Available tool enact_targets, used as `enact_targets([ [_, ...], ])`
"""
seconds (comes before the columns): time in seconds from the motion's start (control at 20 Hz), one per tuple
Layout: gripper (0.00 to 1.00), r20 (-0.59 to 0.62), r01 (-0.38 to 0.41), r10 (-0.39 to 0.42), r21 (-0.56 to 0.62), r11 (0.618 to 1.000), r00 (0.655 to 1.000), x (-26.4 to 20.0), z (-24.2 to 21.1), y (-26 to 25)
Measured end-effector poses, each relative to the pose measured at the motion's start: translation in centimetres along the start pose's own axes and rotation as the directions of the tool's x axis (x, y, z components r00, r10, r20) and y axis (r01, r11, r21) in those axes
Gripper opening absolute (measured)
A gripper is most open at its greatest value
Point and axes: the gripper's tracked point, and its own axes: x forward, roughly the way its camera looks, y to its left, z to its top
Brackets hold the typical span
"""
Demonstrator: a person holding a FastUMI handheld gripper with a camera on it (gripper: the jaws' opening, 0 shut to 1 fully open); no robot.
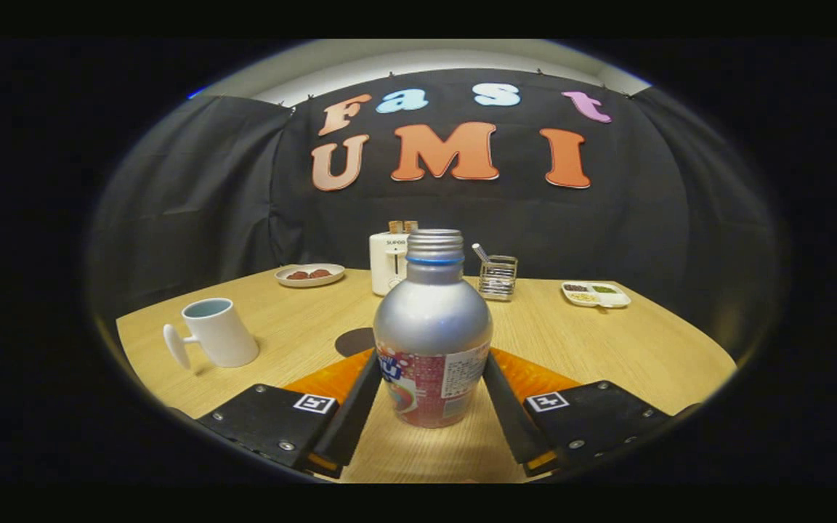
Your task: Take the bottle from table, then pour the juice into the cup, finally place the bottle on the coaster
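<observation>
— Silver bottle (433,327) stands upright on the bench (607,341), with the claw (431,392) round its labelled belly. Gripping?

— Both fingers (357,407) seem to touch its sides; I judge it closed on the bottle. Lift straight up, keep it level. The cup (219,333) sits left of the bottle, the dark coaster (355,340) just behind it.

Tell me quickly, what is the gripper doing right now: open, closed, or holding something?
Gripper: shut on the bottle, one finger against each side of its lower body; the bottle stands upright on the table.
</observation>
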Motion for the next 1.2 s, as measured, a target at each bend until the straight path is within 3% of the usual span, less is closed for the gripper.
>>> enact_targets([
  [0.2,0.78,-0.016,-0.014,0.013,-0.03,0.999,1.0,0.0,0.6,1.1],
  [0.6,0.78,0.035,0.0,0.008,-0.232,0.973,0.999,0.1,4.0,4.0],
  [1.2,0.78,0.03,-0.017,0.04,-0.556,0.831,0.999,1.7,4.0,10.1],
])
